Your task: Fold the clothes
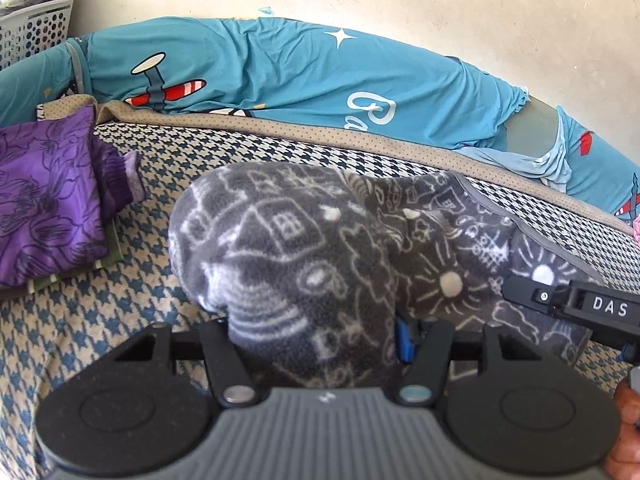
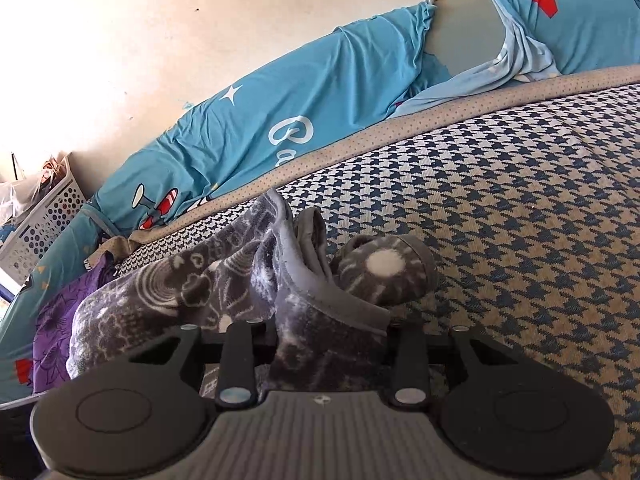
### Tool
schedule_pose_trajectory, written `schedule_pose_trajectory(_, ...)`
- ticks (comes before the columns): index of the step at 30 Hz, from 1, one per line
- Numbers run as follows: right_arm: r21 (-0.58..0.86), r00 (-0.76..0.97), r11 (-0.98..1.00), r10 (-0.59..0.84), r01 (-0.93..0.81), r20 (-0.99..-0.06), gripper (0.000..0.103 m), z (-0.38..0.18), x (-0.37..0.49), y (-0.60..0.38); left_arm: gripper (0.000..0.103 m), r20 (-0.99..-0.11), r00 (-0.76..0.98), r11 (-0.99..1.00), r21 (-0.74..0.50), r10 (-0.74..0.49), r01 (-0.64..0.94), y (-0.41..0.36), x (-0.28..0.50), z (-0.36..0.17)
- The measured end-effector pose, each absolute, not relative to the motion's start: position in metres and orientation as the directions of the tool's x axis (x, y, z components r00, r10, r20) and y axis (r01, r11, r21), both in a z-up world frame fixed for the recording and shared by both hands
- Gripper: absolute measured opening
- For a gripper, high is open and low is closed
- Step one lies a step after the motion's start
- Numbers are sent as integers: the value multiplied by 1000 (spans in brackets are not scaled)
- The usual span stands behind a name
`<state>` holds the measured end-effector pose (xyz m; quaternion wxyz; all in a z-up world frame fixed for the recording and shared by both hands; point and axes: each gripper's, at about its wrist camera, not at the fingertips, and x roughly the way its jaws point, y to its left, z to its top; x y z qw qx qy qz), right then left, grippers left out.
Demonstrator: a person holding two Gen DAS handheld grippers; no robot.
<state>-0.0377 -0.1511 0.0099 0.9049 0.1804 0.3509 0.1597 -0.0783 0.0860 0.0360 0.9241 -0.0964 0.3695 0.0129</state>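
Houndstooth bed cover, teal bolster against a pale wall

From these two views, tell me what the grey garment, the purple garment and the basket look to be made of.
Grey garment: looks like fleece, matte and fuzzy, with soft-edged white doodle print and a smooth grey trim.
Purple garment: apparently a thin, slightly shiny woven cloth with dark line flowers; its cuff looks rib-knit.
Basket: probably moulded plastic, pale, rigid, with regular round holes.
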Motion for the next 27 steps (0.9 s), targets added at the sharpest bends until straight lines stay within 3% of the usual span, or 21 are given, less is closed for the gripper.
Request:
schedule_pose_trajectory(15,474,672,873,419,-113,-611,35,-3,-63,-141,61,-719,694,979,-161,-28,-128,112,-116,32)
schedule_pose_trajectory(23,498,664,866,399,-46,-632,57,-19,-57,-146,88,-732,680,965,-206,-39,-166,120,-110,14)
schedule_pose_trajectory(27,527,657,849,409,-20,-634,59,-23,-61,-147,93,-737,673,950,-251,-64,-185,126,-109,8)
